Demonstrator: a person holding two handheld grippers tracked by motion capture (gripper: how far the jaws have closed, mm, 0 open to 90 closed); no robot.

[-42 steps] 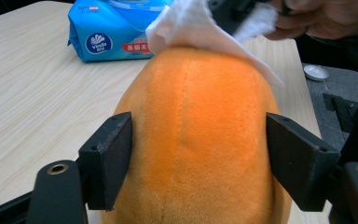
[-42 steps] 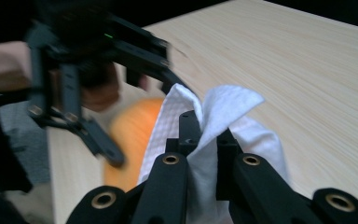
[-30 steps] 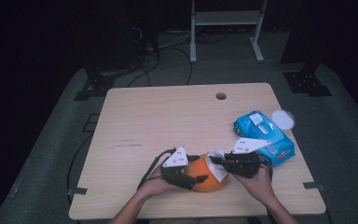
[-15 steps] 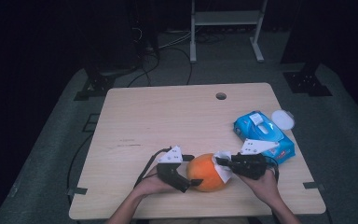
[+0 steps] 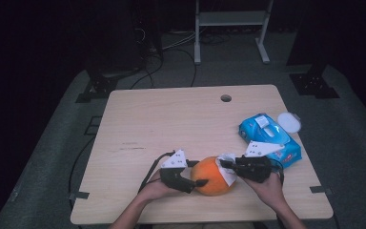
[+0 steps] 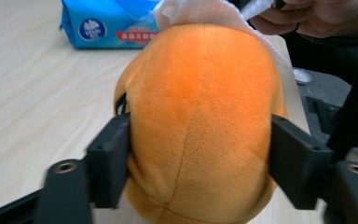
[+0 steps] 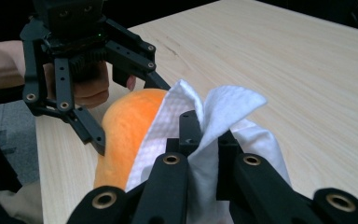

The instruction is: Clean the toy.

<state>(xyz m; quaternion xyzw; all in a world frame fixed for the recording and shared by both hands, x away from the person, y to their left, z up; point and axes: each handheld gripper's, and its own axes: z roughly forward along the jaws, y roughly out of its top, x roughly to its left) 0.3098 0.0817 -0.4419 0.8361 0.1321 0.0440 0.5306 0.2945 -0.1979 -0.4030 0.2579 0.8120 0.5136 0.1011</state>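
An orange plush toy [image 5: 213, 175] lies near the front edge of the table [image 5: 171, 124]. My left gripper [image 5: 198, 179] comes at it from the left. Its jaws have just been closing, and in the left gripper view both pads press into the sides of the plush [image 6: 200, 116]. My right gripper [image 5: 226, 165] reaches in from the right, shut on a white wipe [image 5: 228, 172]. In the right gripper view the wipe [image 7: 223, 112] bunches up between the jaws of the right gripper [image 7: 200, 135] and lies against the plush [image 7: 121, 126]. The left gripper [image 7: 130, 114] straddles the plush behind it.
A blue pack of wipes [image 5: 269, 138] lies at the table's right side, just behind my right hand. A round white lid [image 5: 289, 122] sits beside it. There is a small hole [image 5: 226, 98] near the far edge. A metal frame and cables stand on the floor beyond.
The left gripper's jaws spread wide off the plush half a second ago and have now closed onto its sides. The right gripper and the wipe have stayed put.
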